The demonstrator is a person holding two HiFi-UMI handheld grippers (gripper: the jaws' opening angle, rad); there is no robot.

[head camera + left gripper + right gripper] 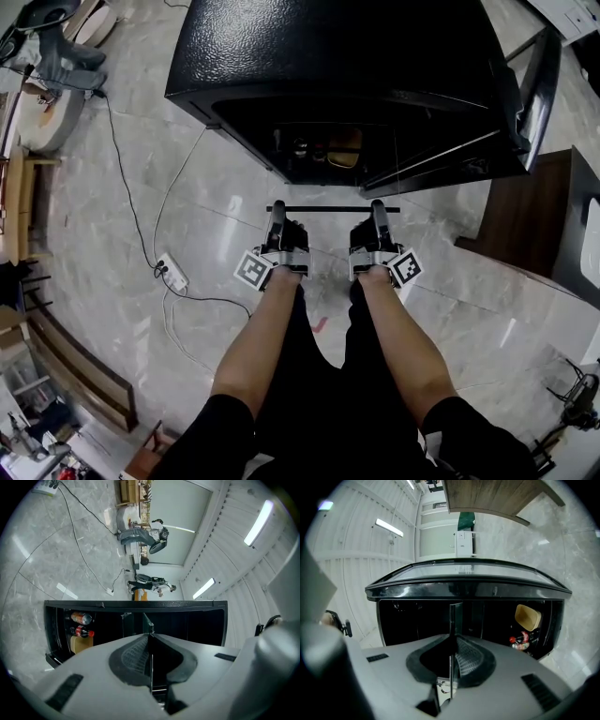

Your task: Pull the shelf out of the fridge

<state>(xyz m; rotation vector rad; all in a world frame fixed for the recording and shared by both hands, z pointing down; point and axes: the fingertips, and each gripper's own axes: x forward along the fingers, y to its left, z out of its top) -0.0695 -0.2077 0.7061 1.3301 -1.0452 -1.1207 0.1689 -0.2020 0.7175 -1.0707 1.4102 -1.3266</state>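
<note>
Jaws of left gripper, right gripper on shelf before fridge

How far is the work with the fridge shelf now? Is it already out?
Done: the fridge door stands open. The left gripper and the right gripper both have their jaws shut on the shelf, whose black bar lies in front of the opening. In hand: the pull outward. Left: freeing the far end. I cannot tell whether that end is inside the fridge.
</note>
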